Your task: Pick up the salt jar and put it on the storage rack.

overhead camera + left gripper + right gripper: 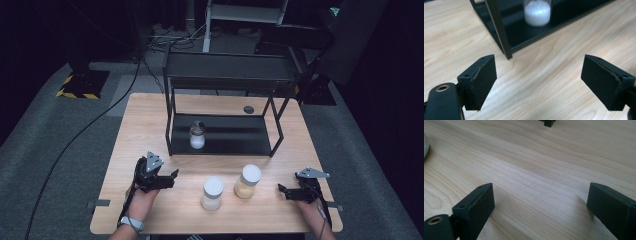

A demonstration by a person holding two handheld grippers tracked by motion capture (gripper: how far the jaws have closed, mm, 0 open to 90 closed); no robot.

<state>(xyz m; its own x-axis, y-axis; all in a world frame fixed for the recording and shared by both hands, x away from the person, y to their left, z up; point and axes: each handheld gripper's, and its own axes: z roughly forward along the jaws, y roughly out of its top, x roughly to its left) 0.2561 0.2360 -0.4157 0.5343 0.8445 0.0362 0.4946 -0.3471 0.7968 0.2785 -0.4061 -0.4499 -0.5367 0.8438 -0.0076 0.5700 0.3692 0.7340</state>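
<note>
Your left gripper and right gripper rest low at the near edge, jaws wide apart and empty. Between them stand two jars, white and yellow, untouched. Beyond, a third jar already sits on the rack's lower shelf, so shelving looks partly done. The rack's front posts flank the way in.
</note>
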